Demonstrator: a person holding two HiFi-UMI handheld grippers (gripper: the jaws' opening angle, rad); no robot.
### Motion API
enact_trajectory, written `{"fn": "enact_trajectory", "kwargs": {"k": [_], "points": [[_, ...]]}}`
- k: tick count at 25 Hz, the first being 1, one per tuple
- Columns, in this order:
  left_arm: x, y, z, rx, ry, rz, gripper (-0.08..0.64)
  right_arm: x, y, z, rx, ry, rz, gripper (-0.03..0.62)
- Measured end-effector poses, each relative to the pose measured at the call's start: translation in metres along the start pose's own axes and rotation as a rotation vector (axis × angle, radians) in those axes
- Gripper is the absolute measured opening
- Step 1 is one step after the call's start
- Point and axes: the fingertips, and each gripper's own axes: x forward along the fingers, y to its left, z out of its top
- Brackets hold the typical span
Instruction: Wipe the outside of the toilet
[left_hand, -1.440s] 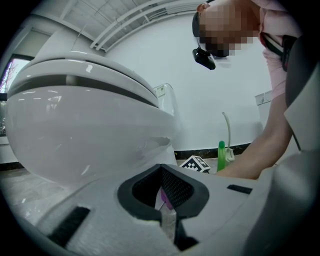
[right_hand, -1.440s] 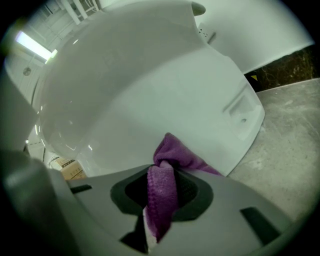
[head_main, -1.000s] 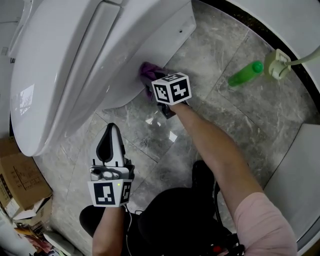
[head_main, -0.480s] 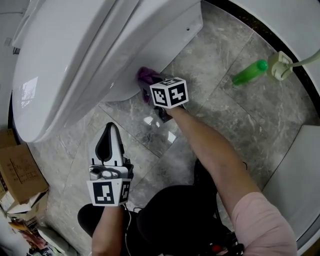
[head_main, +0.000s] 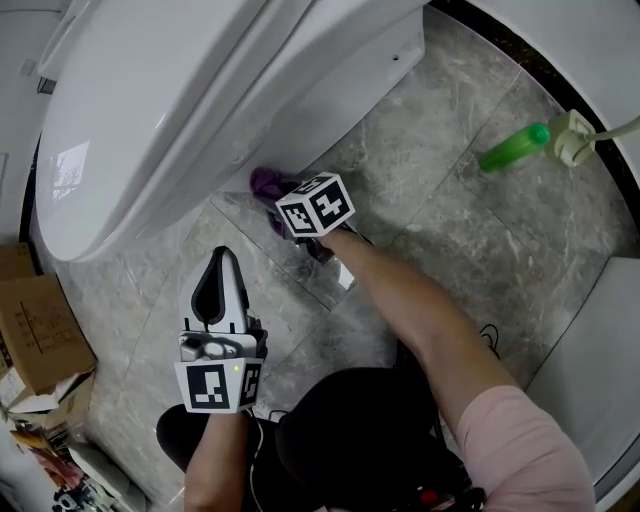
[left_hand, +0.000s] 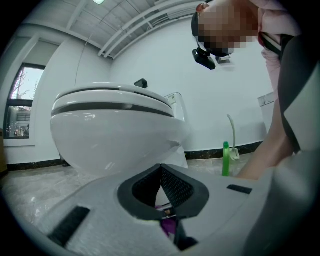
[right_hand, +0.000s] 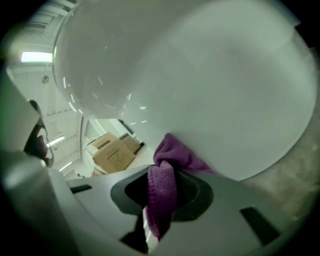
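The white toilet (head_main: 180, 110) fills the upper left of the head view, lid down. My right gripper (head_main: 272, 200) is shut on a purple cloth (head_main: 264, 183) and presses it against the lower side of the bowl. In the right gripper view the purple cloth (right_hand: 165, 182) bunches between the jaws and touches the toilet bowl (right_hand: 210, 85). My left gripper (head_main: 218, 272) hangs over the floor in front of the bowl, jaws shut and holding nothing. The left gripper view looks at the toilet (left_hand: 112, 130) from low in front, past my left gripper (left_hand: 161, 170).
A green spray bottle (head_main: 514, 147) lies on the grey marble floor at the right beside a hose fitting (head_main: 572, 137). Cardboard boxes (head_main: 35, 335) stand at the left. A white curved wall base (head_main: 590, 340) runs along the right.
My right gripper has slid the purple cloth along the bowl's lower side, toward the left and nearer me. The left gripper has stayed where it was.
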Motion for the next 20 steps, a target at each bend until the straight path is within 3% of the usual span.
{"fn": "enact_trajectory", "kwargs": {"k": [5, 10, 14, 20], "points": [[-0.016, 0.017, 0.004, -0.002, -0.029, 0.039, 0.005, 0.029, 0.096, -0.027, -0.097, 0.139, 0.282, 0.08], [-0.028, 0.022, 0.009, -0.001, -0.048, 0.031, 0.005, 0.009, 0.157, -0.03, -0.173, 0.171, 0.422, 0.081], [-0.023, 0.003, 0.034, -0.017, -0.11, -0.029, 0.005, -0.04, 0.155, -0.028, -0.258, 0.198, 0.368, 0.083], [-0.007, -0.046, 0.075, -0.016, -0.138, -0.166, 0.005, -0.14, 0.132, 0.01, -0.335, 0.137, 0.115, 0.084]]}}
